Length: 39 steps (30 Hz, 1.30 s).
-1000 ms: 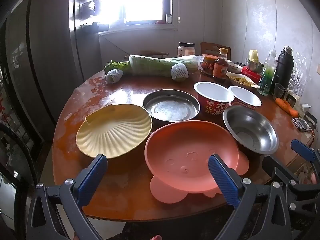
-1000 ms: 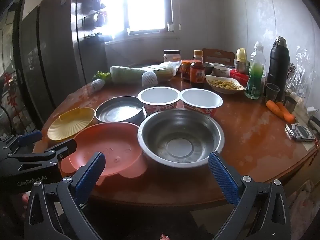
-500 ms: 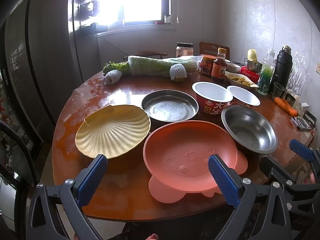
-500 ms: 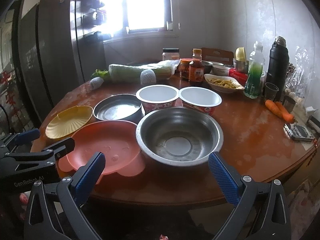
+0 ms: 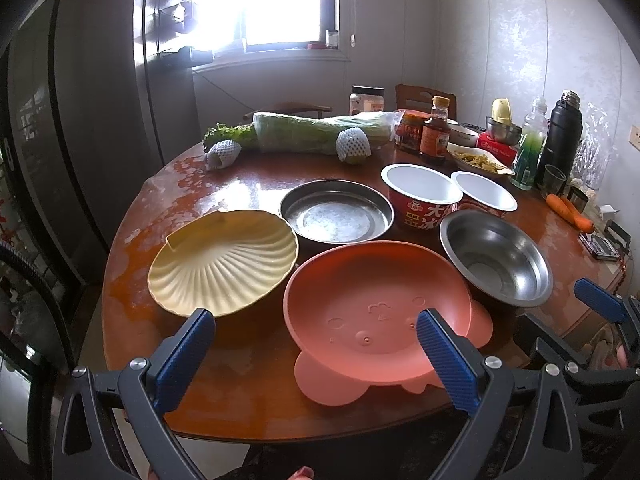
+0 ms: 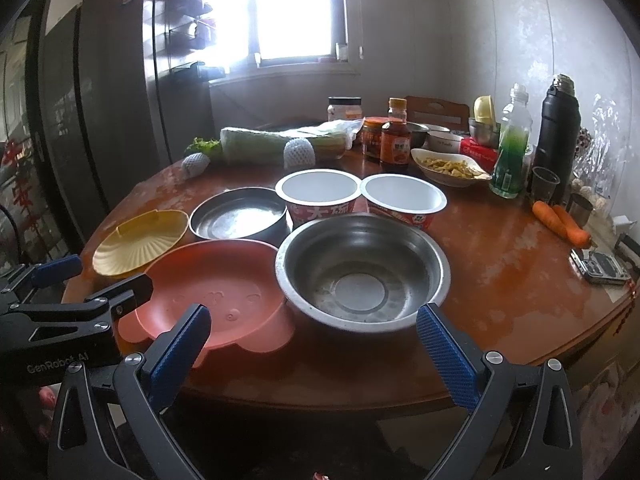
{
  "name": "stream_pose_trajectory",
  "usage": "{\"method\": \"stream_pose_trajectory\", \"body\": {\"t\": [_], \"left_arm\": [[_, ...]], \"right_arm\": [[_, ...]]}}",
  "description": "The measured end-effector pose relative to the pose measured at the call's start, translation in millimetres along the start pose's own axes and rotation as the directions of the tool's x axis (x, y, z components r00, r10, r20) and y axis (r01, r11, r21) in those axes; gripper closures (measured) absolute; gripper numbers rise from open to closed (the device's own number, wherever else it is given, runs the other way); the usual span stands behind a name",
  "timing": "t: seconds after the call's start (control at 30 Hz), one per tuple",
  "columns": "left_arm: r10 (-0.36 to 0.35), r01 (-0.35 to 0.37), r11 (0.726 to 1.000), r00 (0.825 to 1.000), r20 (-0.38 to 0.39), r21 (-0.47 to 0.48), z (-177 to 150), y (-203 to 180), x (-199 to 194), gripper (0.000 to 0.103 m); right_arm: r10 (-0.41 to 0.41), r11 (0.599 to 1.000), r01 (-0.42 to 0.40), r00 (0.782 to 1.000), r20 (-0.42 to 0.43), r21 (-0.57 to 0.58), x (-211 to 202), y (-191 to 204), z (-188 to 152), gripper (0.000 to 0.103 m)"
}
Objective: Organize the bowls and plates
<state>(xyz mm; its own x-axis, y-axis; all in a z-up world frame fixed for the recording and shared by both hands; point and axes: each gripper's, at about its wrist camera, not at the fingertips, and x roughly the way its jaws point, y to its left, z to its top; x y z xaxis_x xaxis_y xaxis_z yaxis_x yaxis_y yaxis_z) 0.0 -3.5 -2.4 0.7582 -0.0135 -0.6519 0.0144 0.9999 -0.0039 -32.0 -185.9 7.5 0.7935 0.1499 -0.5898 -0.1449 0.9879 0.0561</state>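
Your left gripper (image 5: 314, 344) hangs spread wide and empty just short of the counter (image 5: 248, 392) edge, with the pink plate (image 5: 376, 304) nearest it; your right gripper (image 6: 314, 342) is likewise spread and empty, facing the big steel bowl (image 6: 362, 272). The pink plate's near lobes sit close to the counter edge, so a push from a finger rather than a clean pinch on the rim could, I judge, tip it toward you. The steel bowl's rim touches or overlaps the pink plate's edge, so lifting either one first may drag the other. Just behind on the left lies the yellow shell plate (image 5: 224, 260), its rim close beside both the pink plate and the flat steel dish (image 5: 336, 210); a sideways slide there would knock neighbours. Farther back stand two red paper bowls (image 6: 362, 196), light and likely to topple if bumped. Beyond them the sauce bottle (image 6: 395, 136) and other bottles crowd the back, so keep your reach low and short.
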Motion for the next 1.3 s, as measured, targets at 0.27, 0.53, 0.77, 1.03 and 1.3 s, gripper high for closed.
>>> {"method": "stream_pose_trajectory", "body": {"t": [0.27,0.53,0.77,1.03,1.3], "left_arm": [[-0.002,0.002,1.000,1.000,0.002,-0.001,0.1,-0.4,-0.6,0.001],[-0.007,0.007,1.000,1.000,0.000,-0.013,1.4,6.6,3.2,0.001],[0.006,-0.006,0.999,1.000,0.004,-0.048,3.4,26.4,4.0,0.001],[0.038,-0.036,0.993,0.999,0.014,-0.110,7.3,60.6,3.4,0.001],[0.094,-0.095,0.979,0.995,-0.014,-0.180,10.1,106.0,14.7,0.001]], "right_arm": [[-0.004,1.000,0.004,1.000,-0.004,0.003,3.4,-0.2,0.2,0.000],[0.014,1.000,-0.014,1.000,-0.002,0.004,6.8,3.3,3.0,0.000],[0.067,0.998,-0.067,0.998,0.006,0.008,11.1,9.1,14.1,0.000],[0.155,0.987,-0.156,0.988,-0.020,-0.047,22.8,35.1,36.2,0.000],[0.256,0.961,-0.261,0.964,-0.067,-0.093,48.6,70.9,66.2,0.000]]}}
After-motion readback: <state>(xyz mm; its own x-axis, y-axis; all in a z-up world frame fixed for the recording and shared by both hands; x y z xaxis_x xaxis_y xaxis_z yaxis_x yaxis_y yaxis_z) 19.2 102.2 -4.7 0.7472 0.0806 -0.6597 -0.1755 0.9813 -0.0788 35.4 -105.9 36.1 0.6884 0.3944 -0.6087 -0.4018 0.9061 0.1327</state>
